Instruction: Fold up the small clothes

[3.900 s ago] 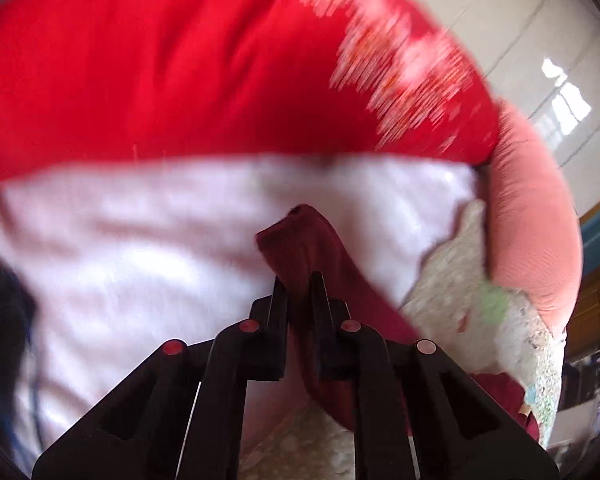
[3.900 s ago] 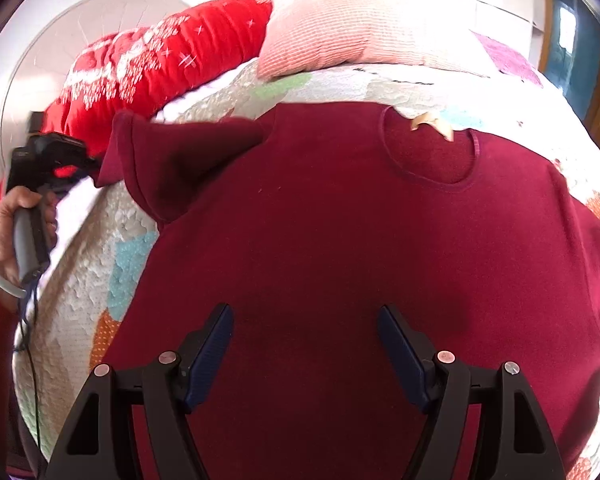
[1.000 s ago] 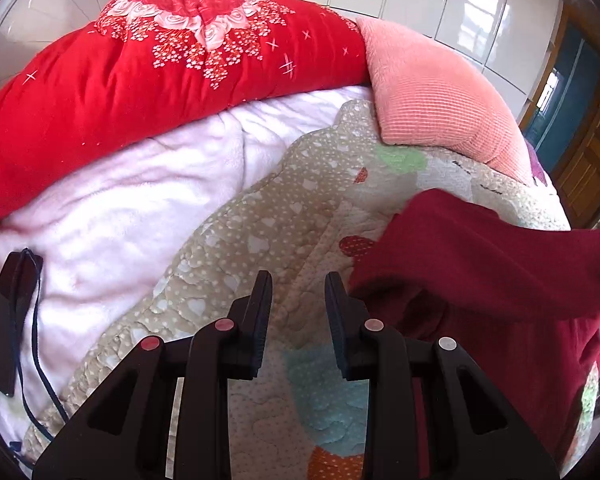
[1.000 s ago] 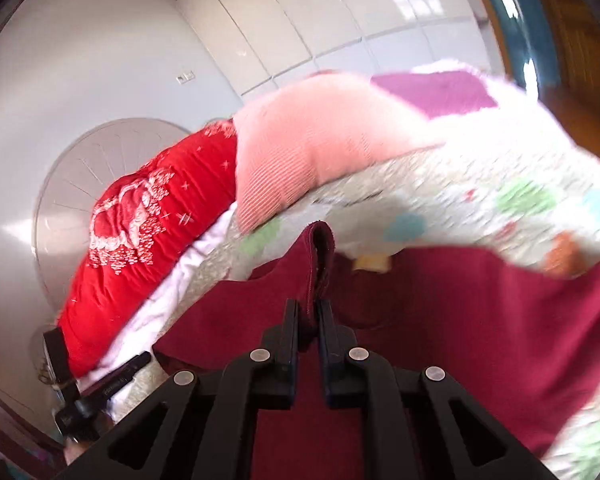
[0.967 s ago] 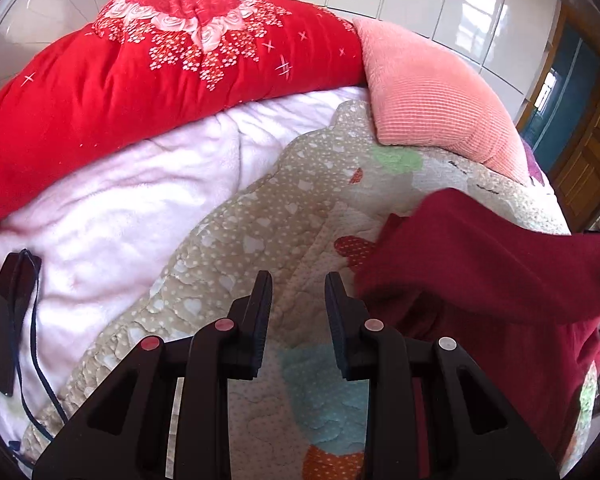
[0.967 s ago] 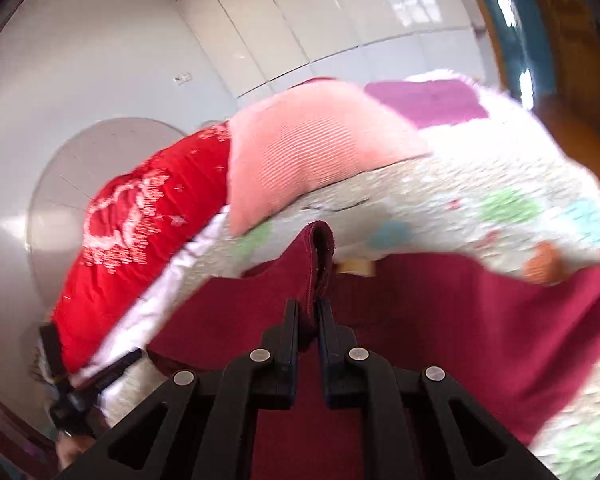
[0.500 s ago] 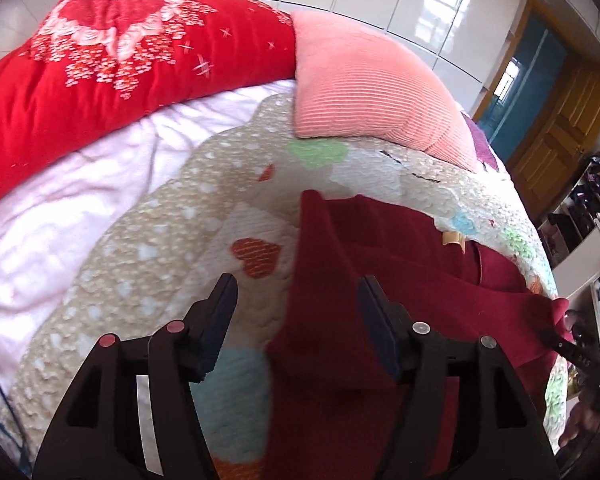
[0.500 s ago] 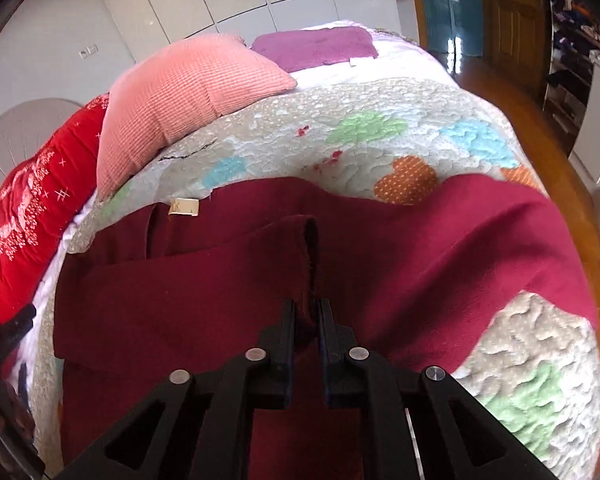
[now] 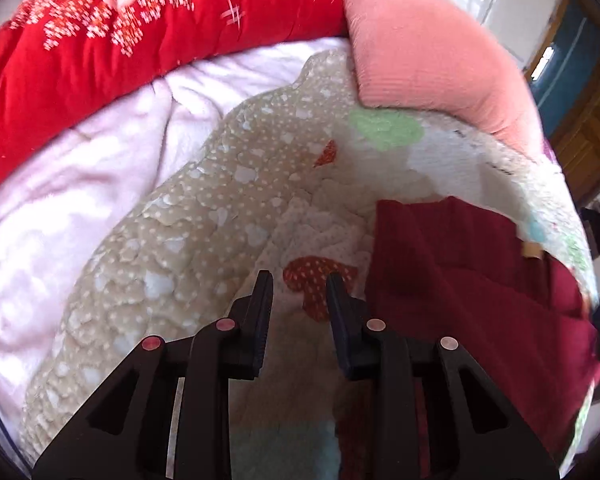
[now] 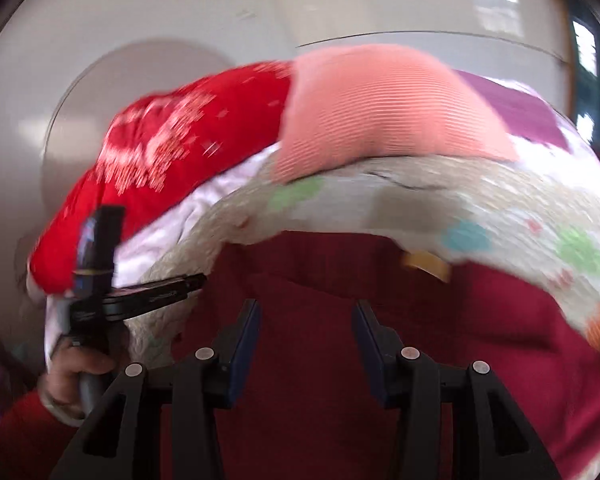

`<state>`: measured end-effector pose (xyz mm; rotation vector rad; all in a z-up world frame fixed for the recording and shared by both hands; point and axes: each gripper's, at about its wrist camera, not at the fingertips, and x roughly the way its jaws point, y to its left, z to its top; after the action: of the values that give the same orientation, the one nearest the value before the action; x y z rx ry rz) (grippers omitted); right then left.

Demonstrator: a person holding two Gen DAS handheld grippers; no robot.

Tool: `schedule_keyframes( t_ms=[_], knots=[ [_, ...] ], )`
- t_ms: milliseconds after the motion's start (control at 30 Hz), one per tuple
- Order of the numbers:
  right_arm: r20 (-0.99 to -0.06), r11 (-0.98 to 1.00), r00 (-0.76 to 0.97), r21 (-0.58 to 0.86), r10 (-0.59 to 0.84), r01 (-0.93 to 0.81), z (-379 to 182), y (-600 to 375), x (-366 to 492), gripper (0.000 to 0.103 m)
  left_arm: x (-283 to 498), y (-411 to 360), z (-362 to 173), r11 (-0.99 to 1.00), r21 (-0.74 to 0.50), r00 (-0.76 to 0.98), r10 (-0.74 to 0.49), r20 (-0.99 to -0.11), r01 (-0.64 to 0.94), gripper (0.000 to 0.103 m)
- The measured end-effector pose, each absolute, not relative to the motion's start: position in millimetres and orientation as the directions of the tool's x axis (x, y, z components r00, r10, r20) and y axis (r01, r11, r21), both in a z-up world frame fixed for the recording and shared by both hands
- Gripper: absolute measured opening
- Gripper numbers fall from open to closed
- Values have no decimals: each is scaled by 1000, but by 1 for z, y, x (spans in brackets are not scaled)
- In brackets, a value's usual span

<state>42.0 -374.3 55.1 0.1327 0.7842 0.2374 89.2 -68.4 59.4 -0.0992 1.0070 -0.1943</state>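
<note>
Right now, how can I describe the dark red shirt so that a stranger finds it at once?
Look at the bed with the patchwork quilt, below the pink pillow and the bright red blanket. The dark red shirt lies flat on the quilt. It is plain and wine-coloured with a small tan label at the neck, while the red blanket is brighter and has white flowers.
</note>
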Motion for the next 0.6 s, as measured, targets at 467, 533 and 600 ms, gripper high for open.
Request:
schedule_keyframes(
  t_ms=[467, 533, 600],
  knots=[
    [-808, 972, 576, -19, 123, -233, -4, -327, 128, 3, 38, -85, 43, 956, -128, 530, -254, -809, 263, 47],
    [-826, 981, 554, -9, 103, -196, -16, -332, 137, 3, 44, -79, 40, 956, -154, 521, -266, -811, 248, 48],
    [-816, 984, 572, -18, 86, -175, -19, -334, 138, 3, 44, -76, 42, 956, -170, 512, -272, -815, 237, 48]
  ],
)
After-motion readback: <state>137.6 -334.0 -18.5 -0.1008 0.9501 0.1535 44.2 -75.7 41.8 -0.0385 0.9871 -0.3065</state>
